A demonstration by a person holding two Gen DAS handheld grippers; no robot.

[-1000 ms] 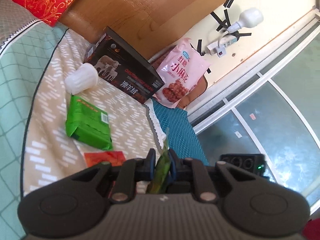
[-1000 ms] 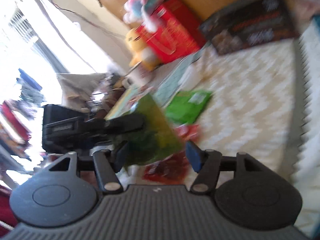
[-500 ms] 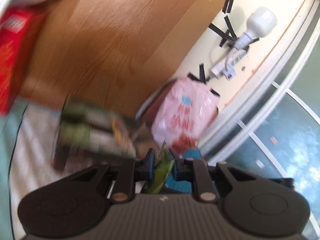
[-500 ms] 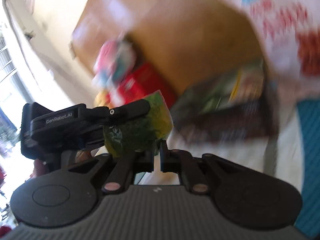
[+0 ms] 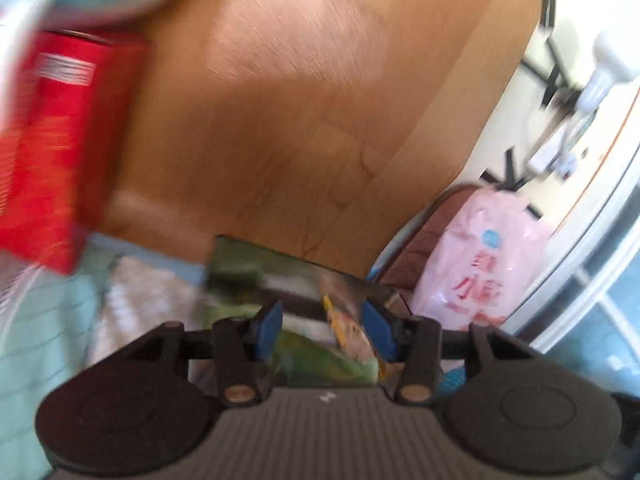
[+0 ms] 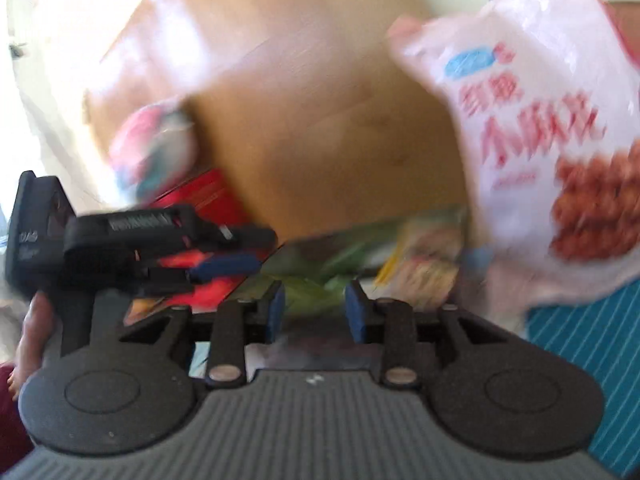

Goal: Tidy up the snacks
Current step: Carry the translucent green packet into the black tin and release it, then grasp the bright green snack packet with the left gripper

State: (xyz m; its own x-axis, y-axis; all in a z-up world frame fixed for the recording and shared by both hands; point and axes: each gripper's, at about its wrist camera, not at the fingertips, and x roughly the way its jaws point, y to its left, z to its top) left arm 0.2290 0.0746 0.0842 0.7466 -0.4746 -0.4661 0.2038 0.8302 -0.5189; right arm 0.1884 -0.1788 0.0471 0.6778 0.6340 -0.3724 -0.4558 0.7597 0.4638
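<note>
The green snack packet (image 5: 320,356) lay just ahead of your left claw (image 5: 322,330), low between its blue pads (image 5: 270,330) and apparently resting on the dark box (image 5: 256,276) beyond; motion blur hid whether either pad touched it, though the jaws stood well apart, so I judged it released or nearly so; in the right wrist view the same packet (image 6: 316,284) showed past your right claw (image 6: 314,308), whose jaws were likewise parted and clamped on nothing that I could make out; your left claw (image 6: 224,264) appeared there to the left of it. To the right of both claws the pink bag (image 5: 480,264) leaned against the wooden board (image 5: 300,120); a red box (image 5: 52,144) stood far to the left. As a judgement, one packet seemed placed with the box and bag; what else remained to sort, these views did not show.
</note>
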